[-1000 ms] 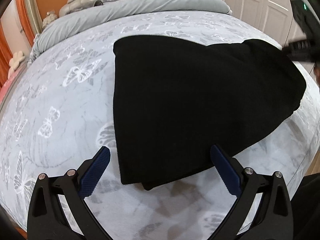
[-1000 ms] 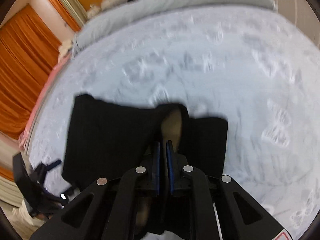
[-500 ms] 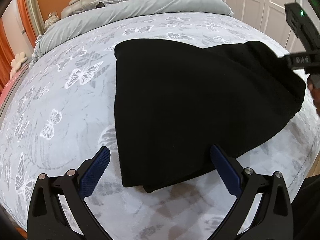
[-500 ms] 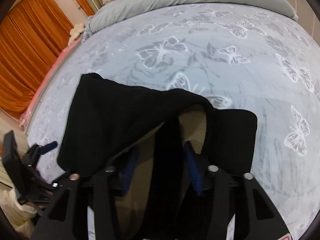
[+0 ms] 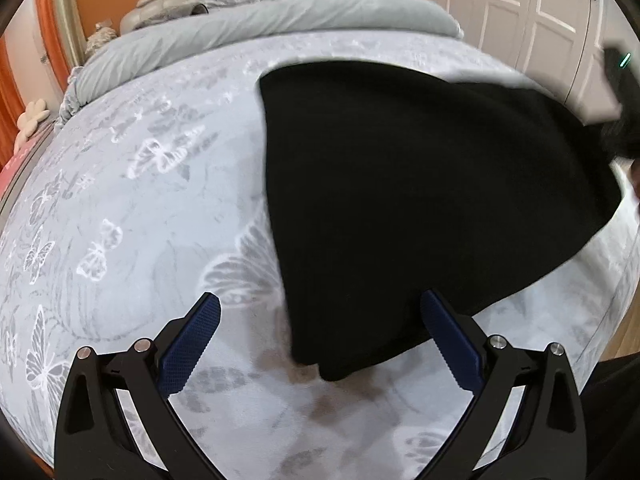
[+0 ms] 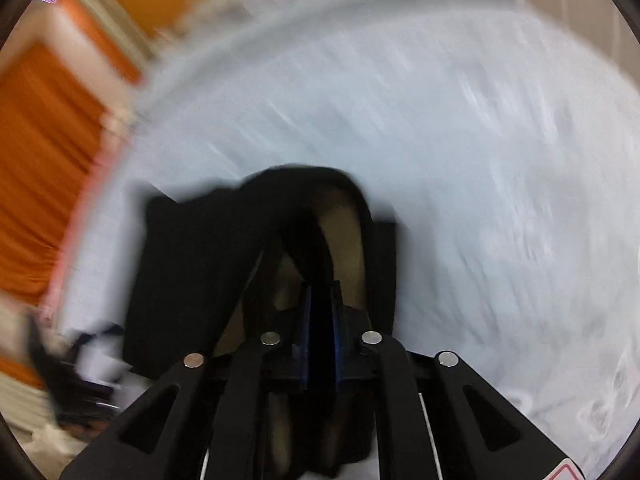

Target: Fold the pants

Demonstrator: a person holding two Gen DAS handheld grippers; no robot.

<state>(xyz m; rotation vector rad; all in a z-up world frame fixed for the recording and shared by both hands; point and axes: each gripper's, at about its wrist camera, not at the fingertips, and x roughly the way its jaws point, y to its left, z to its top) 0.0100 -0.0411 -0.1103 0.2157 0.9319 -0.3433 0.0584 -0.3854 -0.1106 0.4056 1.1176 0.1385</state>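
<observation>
Black pants (image 5: 400, 200) lie folded on the bed, spreading from the middle to the right in the left wrist view. My left gripper (image 5: 320, 320) is open and empty, with the near corner of the pants between its blue pads. In the blurred right wrist view, my right gripper (image 6: 320, 292) is shut on a fold of the pants (image 6: 200, 264), lifting it so the tan lining (image 6: 344, 240) shows. The right gripper also appears at the right edge of the left wrist view (image 5: 622, 100).
The bed has a grey cover with a butterfly print (image 5: 132, 200). A grey duvet (image 5: 260, 36) and headboard lie at the far end. White closet doors (image 5: 520, 12) stand at the right. Orange curtains (image 6: 40, 160) hang at the left.
My right gripper was shut, opened half a second ago, and has shut again on the pants; it now moves fast. My left gripper stays open near the pants corner.
</observation>
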